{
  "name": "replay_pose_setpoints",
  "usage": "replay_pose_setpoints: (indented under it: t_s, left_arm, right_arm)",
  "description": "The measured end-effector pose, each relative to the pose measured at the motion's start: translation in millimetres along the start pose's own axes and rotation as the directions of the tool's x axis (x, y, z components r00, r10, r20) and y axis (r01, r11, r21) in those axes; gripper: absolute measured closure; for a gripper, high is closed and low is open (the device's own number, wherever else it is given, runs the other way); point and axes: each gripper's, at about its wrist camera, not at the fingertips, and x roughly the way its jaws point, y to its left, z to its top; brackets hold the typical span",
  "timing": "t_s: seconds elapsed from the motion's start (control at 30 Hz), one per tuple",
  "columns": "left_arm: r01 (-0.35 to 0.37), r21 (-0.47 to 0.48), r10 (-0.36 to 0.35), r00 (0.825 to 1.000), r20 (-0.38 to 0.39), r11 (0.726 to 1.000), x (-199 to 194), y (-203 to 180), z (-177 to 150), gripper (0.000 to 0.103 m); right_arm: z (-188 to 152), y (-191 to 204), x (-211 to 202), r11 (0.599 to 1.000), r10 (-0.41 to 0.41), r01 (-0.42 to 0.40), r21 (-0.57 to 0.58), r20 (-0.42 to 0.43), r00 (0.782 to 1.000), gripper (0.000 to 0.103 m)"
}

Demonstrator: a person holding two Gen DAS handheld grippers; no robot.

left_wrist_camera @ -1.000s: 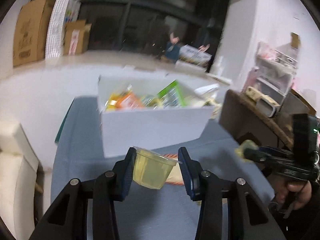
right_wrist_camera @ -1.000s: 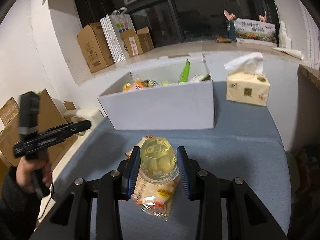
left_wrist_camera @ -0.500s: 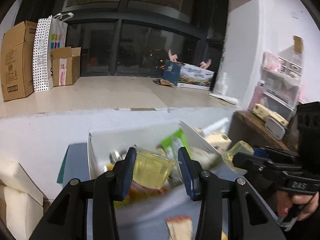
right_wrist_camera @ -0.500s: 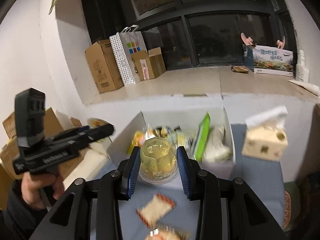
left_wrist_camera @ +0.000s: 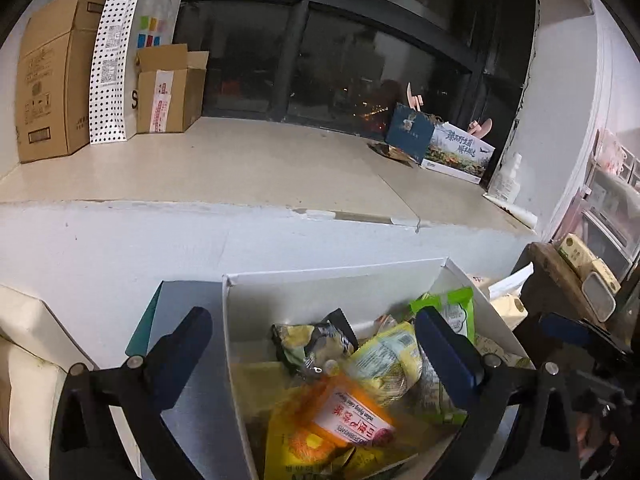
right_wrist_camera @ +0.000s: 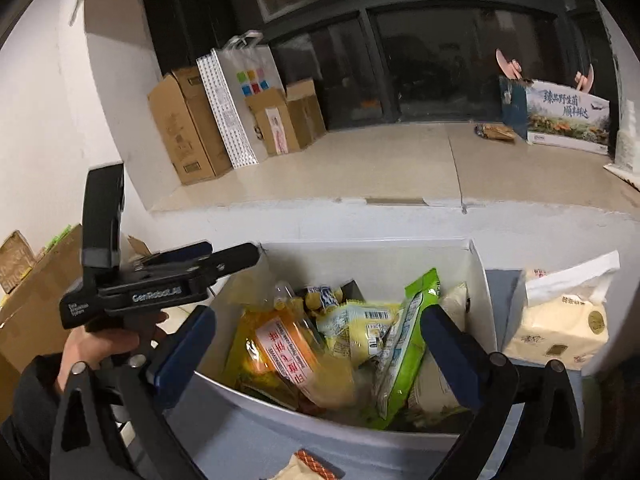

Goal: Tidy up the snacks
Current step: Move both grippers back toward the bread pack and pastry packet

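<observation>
A white box full of snack packets stands on the blue-grey table. An orange-labelled packet and a green packet lie on top. My left gripper hangs over the box's left part; its jaws are opening, with nothing between them. In the right wrist view the box sits below my right gripper, whose jaws are also opening and hold nothing. A blurred pale yellow shape lies on the packets under it. A hand holds the left gripper at the box's left rim.
A tissue box stands right of the white box. One snack packet lies on the table in front of it. Cardboard boxes and a dotted bag stand on the ledge behind, a printed box at its right.
Both grippers rose from the table and moved forward over the white box, each carrying a yellow jelly cup. Both have now opened and the cups are gone from the jaws.
</observation>
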Motion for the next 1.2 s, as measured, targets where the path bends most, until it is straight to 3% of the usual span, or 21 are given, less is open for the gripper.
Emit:
replay_pose_setpoints:
  t_s: [0.27, 0.47, 0.63, 0.8, 1.03, 1.2]
  left_arm:
    - [-0.015, 0.031, 0.014, 1.000, 0.022, 0.999, -23.2, -5.9, -0.5, 0.000]
    - [0.013, 0.071, -0.019, 0.996, 0.082, 0.997, -71.0, -22.5, -22.7, 0.000]
    - [0.045, 0.098, -0.054, 0.994, 0.096, 0.994, -116.1, -39.9, -66.2, 0.000]
    - [0.079, 0.097, -0.087, 0.992, 0.086, 0.992, -153.5, -54.3, -125.7, 0.000]
    - [0.106, 0.034, -0.107, 0.994, 0.026, 0.994, -180.0, -62.8, -188.7, 0.000]
    - [0.112, 0.047, -0.111, 0.994, -0.012, 0.993, -189.1, -71.7, -212.6, 0.000]
  right_arm:
    - [-7.7, 8.7, -13.7, 1.000, 0.019, -0.019, -0.005, 0.002, 1.000, 0.000]
    - [-29.9, 22.4, -50.3, 0.998, 0.033, -0.031, -0.060, 0.032, 0.999, 0.000]
    - [-67.2, 28.9, -84.9, 0.995, 0.025, -0.021, -0.100, 0.040, 0.999, 0.000]
    - [-121.6, 30.6, -106.5, 0.991, -0.007, 0.005, -0.133, -0.013, 1.000, 0.000]
    - [-189.6, 25.7, -113.1, 0.990, -0.031, 0.016, -0.140, -0.108, 0.994, 0.000]
    - [-211.0, 22.9, -108.0, 0.990, -0.040, 0.018, -0.142, -0.155, 0.987, 0.000]
